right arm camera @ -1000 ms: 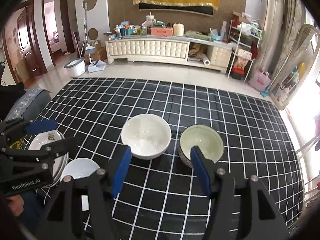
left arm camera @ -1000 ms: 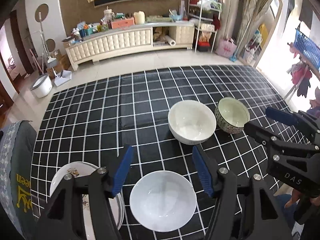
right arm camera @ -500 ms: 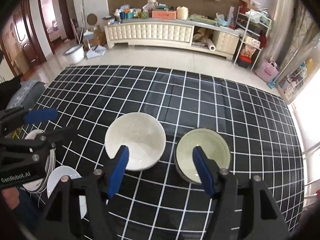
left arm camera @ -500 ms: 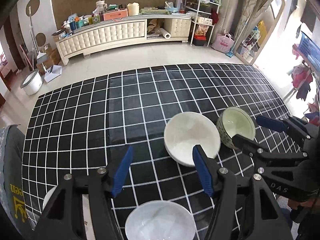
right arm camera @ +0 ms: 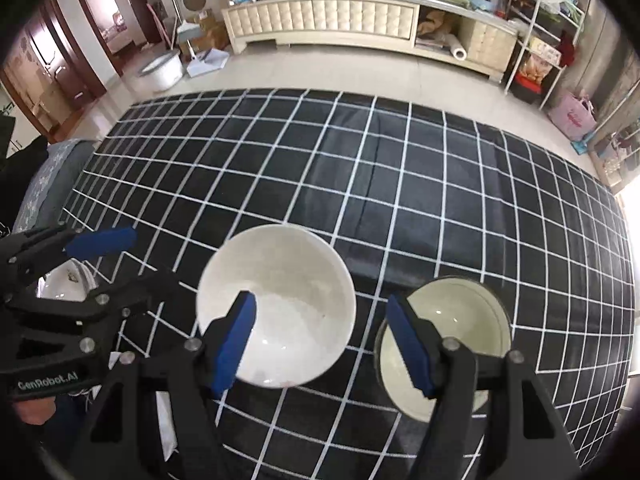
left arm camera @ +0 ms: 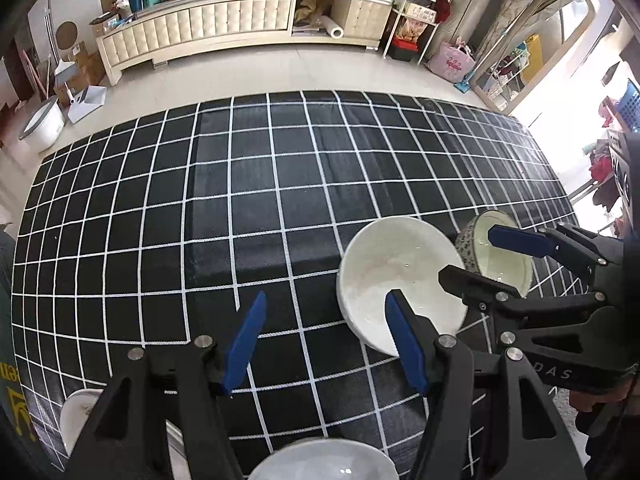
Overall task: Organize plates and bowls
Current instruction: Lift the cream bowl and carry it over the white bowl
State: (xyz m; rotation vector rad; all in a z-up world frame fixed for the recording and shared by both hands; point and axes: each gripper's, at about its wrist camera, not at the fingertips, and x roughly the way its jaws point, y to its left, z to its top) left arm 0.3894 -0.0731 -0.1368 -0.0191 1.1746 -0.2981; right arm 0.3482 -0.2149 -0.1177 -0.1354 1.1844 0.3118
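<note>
A large white bowl (left arm camera: 396,272) (right arm camera: 288,292) stands on the black checked cloth. A patterned bowl with a pale green inside (left arm camera: 500,260) (right arm camera: 452,332) stands right beside it. My left gripper (left arm camera: 324,344) is open and empty, its right finger over the white bowl's near rim. My right gripper (right arm camera: 324,340) is open and empty, one finger over each bowl. A smaller white bowl (left arm camera: 324,462) lies below the left gripper. A white plate (left arm camera: 78,416) (right arm camera: 64,284) lies at the near left.
The black cloth with white grid lines (left arm camera: 240,200) covers the table. Beyond its far edge is a tiled floor with a long cream cabinet (left arm camera: 240,28), a shelf rack (left arm camera: 420,8) and a white pot (left arm camera: 40,124). A grey cushion (right arm camera: 48,184) lies at the left.
Both grippers have moved forward and lower over the table. The two far bowls are now closer. The near white bowl and the plate have slid to the bottom of the left view.
</note>
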